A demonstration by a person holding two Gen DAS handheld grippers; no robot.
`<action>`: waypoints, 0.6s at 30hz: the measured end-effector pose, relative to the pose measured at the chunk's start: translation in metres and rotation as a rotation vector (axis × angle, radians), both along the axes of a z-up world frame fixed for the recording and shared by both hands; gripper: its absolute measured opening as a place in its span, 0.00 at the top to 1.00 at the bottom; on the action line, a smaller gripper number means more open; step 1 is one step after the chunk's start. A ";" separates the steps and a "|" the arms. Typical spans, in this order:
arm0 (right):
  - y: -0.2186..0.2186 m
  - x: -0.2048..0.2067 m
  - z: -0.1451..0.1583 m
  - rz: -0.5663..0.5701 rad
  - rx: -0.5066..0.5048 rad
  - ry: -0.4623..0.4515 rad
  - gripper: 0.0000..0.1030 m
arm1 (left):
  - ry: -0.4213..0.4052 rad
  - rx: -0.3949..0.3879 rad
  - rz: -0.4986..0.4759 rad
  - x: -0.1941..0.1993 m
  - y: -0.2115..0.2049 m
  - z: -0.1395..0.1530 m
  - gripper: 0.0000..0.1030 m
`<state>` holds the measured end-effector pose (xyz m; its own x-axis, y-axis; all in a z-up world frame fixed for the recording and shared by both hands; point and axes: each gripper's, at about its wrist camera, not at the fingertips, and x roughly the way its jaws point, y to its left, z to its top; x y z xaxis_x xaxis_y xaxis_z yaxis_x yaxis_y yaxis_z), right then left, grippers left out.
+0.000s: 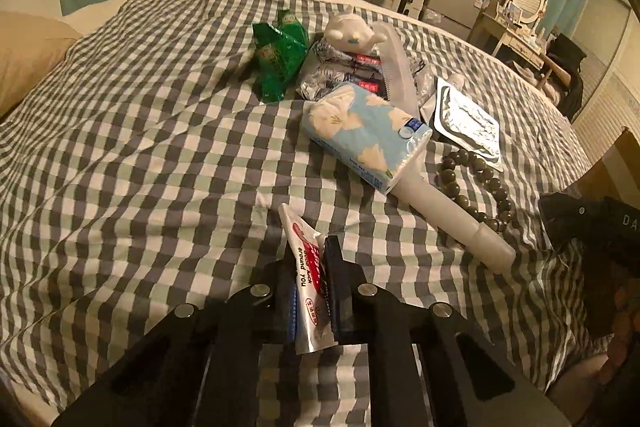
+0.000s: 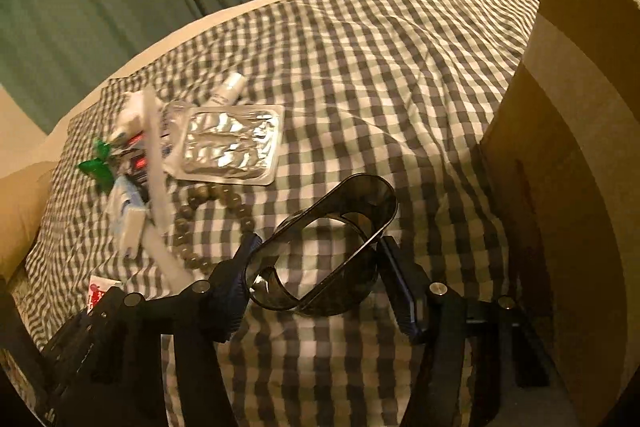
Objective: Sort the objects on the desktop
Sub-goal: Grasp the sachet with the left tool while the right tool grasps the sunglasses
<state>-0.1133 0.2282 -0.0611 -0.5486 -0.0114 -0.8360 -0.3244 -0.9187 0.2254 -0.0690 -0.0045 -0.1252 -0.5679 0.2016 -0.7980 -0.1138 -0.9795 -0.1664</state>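
**A:** Sachet (image 1: 308, 291) first: your left gripper (image 1: 310, 267) has pinched it flat between the pads, the red-and-white packet standing up over the checked bedcover (image 1: 140, 155). It looks light and floppy, so I'd judge a grip near the middle keeps it from folding over.

**B:** And my right gripper (image 2: 316, 259)?

**A:** It straddles the dark oval ring (image 2: 320, 247), a smoky translucent band lying on the cover. Both fingers sit against its outer sides, so I read it as clamped, half closed. It seems stiff but smooth; squeeze across the narrow width, as you do, or it may skate out.

**B:** What lies beyond?

**A:** Past the sachet, the blue floral tissue pack (image 1: 364, 131) rests on a long white comb (image 1: 452, 215), with the bead bracelet (image 1: 480, 183) just beside the handle and the foil blister tray (image 1: 468, 119) behind. Farther off are the green wrapper (image 1: 276, 63) and a small white figure (image 1: 352, 31).

**B:** Where do they go?

**A:** Probably the cardboard box (image 2: 580, 147) at your right.
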 end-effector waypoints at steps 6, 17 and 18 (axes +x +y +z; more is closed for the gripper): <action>-0.006 0.019 0.025 0.050 -0.060 0.086 0.43 | 0.043 0.007 -0.010 0.017 0.001 0.021 0.92; 0.020 0.082 0.127 0.067 -0.096 0.326 0.44 | 0.181 0.122 -0.110 0.045 0.037 0.122 0.92; 0.029 0.088 0.140 0.058 -0.085 0.346 0.45 | 0.197 0.128 -0.137 0.046 0.047 0.134 0.92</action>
<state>-0.0248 0.2567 0.0789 -0.7952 -0.1125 -0.5959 -0.1634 -0.9065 0.3893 -0.0231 0.0426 0.0091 -0.6699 0.3791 -0.6383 -0.2860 -0.9252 -0.2493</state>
